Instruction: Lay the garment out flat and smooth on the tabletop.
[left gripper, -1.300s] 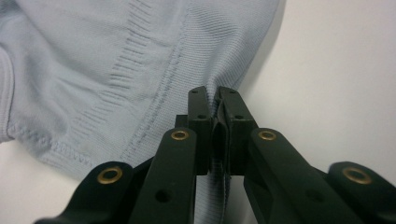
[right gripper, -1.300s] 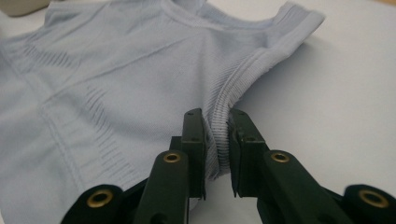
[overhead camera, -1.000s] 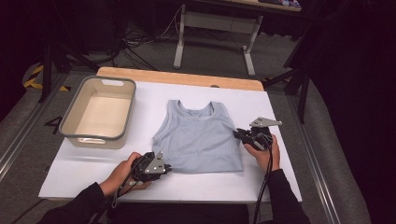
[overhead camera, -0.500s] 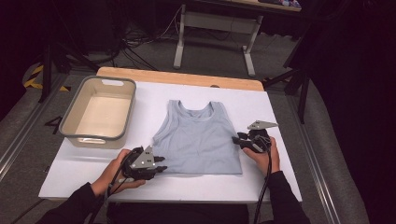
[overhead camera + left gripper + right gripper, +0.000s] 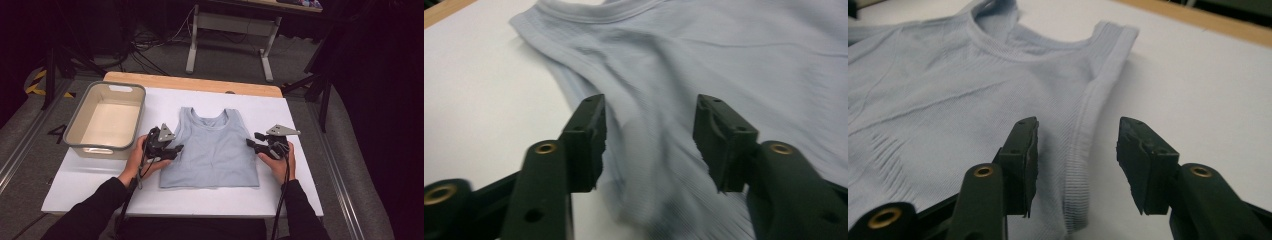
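Now we've got the top (image 5: pixel 210 147) flat on the table (image 5: pixel 300 112). Left gripper (image 5: pixel 649 135) & right gripper (image 5: pixel 1077 150) jaws just been opening, released, w/ a fabric edge between each pair.

Pale blue tank top (image 5: pixel 214 145), flat, mid-table

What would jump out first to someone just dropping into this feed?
A pale blue tank top lies flat in the middle of the white table. The left gripper and right gripper flank its two side edges, jaws apart after just opening, fabric between them but not pinched. A beige tub sits at the table's left.
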Action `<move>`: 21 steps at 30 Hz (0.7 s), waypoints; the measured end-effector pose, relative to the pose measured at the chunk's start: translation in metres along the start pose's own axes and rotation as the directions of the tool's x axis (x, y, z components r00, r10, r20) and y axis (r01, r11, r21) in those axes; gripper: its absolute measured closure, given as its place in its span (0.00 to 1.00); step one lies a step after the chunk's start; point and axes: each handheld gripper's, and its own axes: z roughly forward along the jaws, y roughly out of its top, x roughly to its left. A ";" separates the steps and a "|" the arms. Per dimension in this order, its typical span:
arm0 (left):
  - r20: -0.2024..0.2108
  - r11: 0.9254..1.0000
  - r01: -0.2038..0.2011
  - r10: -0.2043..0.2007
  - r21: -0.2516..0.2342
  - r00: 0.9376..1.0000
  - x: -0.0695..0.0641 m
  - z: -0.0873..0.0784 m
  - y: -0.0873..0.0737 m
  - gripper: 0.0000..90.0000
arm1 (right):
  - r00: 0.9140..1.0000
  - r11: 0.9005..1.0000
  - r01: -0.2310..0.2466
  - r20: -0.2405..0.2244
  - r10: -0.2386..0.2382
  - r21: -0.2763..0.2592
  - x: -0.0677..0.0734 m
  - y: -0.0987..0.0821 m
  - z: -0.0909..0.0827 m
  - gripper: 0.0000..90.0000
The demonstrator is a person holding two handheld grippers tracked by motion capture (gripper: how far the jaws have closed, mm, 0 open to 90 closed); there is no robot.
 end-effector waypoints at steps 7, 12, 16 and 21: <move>0.049 0.997 0.054 -0.057 0.061 0.997 0.011 0.019 0.001 0.82 | 0.997 0.994 -0.026 -0.066 0.033 0.103 -0.004 -0.007 0.015 0.60; 0.025 0.999 0.026 -0.027 0.042 0.999 0.009 0.014 0.003 0.91 | 0.994 0.992 -0.041 -0.100 0.054 0.119 -0.006 -0.009 0.018 0.74; -0.045 0.999 0.006 -0.008 -0.044 0.999 0.011 -0.008 0.014 0.92 | 0.996 0.997 -0.021 -0.082 0.027 0.069 -0.001 0.000 0.005 0.89; -0.054 0.996 0.046 -0.051 -0.081 0.997 0.020 -0.022 0.022 0.92 | 0.998 0.999 -0.029 -0.059 0.031 0.025 0.004 0.011 -0.005 0.89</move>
